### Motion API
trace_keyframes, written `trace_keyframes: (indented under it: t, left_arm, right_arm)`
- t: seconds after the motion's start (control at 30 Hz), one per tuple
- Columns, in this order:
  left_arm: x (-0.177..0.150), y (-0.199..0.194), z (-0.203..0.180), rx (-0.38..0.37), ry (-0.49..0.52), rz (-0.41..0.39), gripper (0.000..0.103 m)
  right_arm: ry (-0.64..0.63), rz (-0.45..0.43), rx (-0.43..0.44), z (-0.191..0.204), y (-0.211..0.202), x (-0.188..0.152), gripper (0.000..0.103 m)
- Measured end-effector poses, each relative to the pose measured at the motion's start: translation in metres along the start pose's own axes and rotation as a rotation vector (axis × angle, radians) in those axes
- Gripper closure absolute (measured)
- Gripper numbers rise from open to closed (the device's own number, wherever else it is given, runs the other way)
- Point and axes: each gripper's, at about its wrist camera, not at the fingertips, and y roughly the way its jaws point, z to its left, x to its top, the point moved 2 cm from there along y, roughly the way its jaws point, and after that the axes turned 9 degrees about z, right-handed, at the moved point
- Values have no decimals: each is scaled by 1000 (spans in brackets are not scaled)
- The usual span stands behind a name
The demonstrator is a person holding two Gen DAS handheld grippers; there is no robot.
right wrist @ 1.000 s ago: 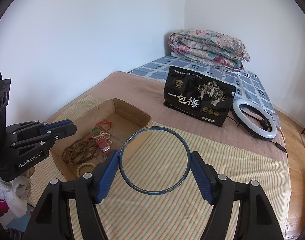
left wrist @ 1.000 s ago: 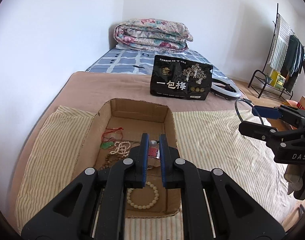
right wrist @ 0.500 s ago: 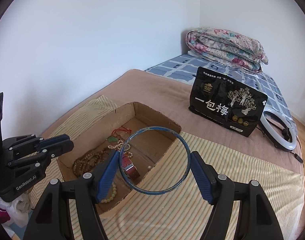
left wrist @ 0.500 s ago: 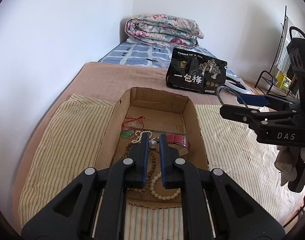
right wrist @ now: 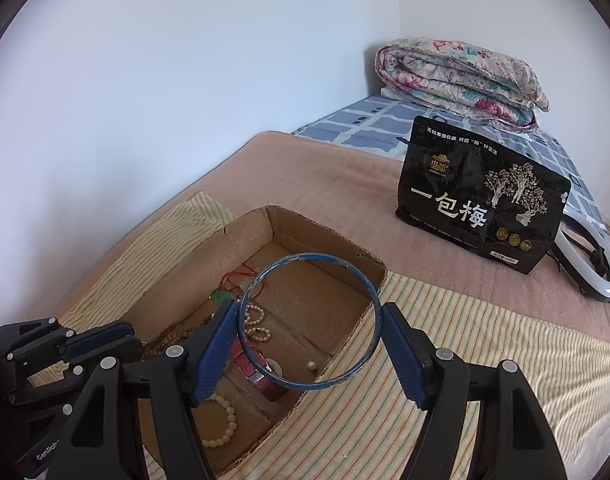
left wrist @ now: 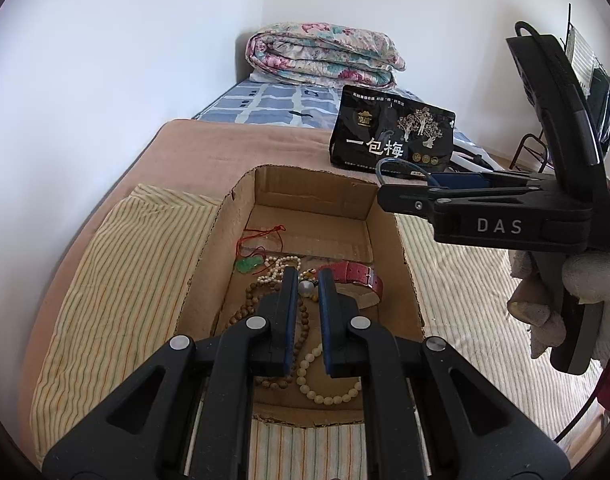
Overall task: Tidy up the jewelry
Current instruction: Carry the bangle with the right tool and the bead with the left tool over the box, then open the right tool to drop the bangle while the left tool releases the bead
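An open cardboard box [left wrist: 217, 256] [right wrist: 245, 236] lies on the striped cloth. It holds a red watch strap [left wrist: 355, 274], a green pendant on red cord [left wrist: 249, 265], a white bead bracelet [left wrist: 329, 394], brown beads [left wrist: 245, 312] and pearls [right wrist: 253, 322]. My right gripper [right wrist: 309, 322] is shut on a thin blue bangle [right wrist: 369, 294] and holds it above the box's right side; it also shows in the left wrist view [left wrist: 389, 196]. My left gripper [left wrist: 305, 280] hovers over the box's near half, jaws nearly closed and empty.
A black snack bag [left wrist: 391, 138] [right wrist: 481, 200] stands on the brown blanket beyond the box. A white ring light [right wrist: 589, 264] lies behind it. A folded floral quilt [left wrist: 325, 54] sits at the bed's far end. A clothes rack [left wrist: 585, 92] stands at the right.
My right gripper has carried the bangle left, from above the striped cloth to above the box. My left gripper has moved closer over the box.
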Motion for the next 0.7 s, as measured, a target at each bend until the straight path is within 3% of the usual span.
trace_keyframes:
  t: [0.47,0.57,0.6,0.67,0.7]
  left_arm:
    - [1,10,3,4,11,26,94]
    - [0,10,1,5,21,31,94]
    - [0,11,0,4,23,33,91]
    - [0,11,0,4,21,29,54]
    - [-1,8,0,1,18,16,53]
  right_arm:
    - [9,4,25,7,21,13,29]
    - [22,0,22,6,21,14,22]
    - [27,-8,23,5,20,14,15]
    - [32,-18,19,5,17,14,13]
    - [33,-18,16,5,16,15,13]
